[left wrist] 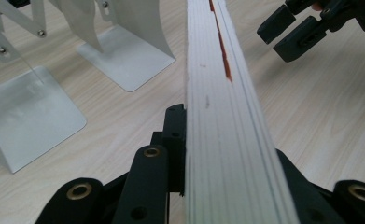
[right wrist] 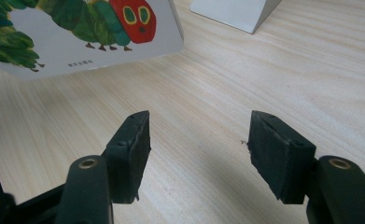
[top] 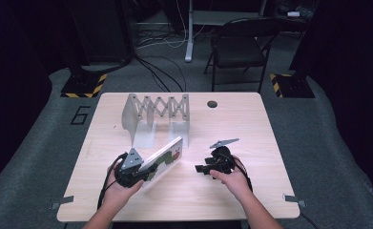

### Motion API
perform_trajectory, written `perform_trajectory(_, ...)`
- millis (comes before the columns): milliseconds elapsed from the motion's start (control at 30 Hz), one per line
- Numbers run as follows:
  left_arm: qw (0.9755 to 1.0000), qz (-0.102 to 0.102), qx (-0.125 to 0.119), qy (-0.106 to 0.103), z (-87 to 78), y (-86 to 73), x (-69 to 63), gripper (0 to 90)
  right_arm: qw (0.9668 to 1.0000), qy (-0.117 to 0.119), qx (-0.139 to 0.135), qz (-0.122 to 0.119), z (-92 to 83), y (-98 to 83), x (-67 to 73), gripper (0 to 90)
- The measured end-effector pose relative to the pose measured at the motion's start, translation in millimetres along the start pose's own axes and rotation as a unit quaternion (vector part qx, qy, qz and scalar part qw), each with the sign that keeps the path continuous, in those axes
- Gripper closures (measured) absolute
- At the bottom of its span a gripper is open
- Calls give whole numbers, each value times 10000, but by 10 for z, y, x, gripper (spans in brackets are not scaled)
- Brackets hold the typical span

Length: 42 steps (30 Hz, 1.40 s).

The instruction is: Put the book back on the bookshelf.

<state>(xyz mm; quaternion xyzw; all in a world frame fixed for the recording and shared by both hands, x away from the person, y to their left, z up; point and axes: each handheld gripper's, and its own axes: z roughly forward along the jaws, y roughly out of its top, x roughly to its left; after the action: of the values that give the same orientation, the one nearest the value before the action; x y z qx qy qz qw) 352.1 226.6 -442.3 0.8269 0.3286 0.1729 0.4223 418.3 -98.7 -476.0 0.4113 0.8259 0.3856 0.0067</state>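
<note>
Clamping the caterpillar picture book (top: 162,160), the left gripper (left wrist: 217,154) sees its page edges; the right gripper (right wrist: 196,144), fingers apart and empty, sees its cover.

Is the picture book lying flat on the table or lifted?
Lifted and tilted: the left gripper clamps the book, whose far end hangs above the table.

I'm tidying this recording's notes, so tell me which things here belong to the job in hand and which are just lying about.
In the job:
- picture book, clamped in the left gripper
- white expanding book rack
- right gripper, open, empty

Lying about:
- folding chair behind the table
- floor cables
</note>
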Motion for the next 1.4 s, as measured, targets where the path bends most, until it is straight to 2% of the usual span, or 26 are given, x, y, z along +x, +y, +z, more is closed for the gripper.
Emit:
perform_trajectory(100, 9999, -18, -59, 106, -19, -8, 40, 757, 10000, -1, 20, 25, -2, 0, 1, 388)
perform_trajectory(133, 10000, -41, -26, 73, -30, -10, 50, 757, 10000, -1, 22, 25, -3, 0, 1, 388)
perform_trajectory(533, 9991, -188, -128, 369, -130, -45, 212, 757, 10000, 7, 24, 47, -5, -2, -3, 388)
perform_trajectory(700, 9987, -243, -137, 430, -159, -57, 257, 757, 10000, 5, 21, 46, -7, -2, -4, 388)
perform_trajectory(900, 9979, -342, -198, 521, -201, -69, 312, 757, 10000, -11, -16, -14, -2, -2, -13, 388)
perform_trajectory(1200, 9958, -512, -279, 712, -274, -100, 411, 757, 10000, -5, 0, 16, -5, -3, -12, 388)
perform_trajectory(1400, 9949, -584, -297, 767, -317, -116, 468, 757, 10000, -6, 2, 12, -5, -4, -14, 388)
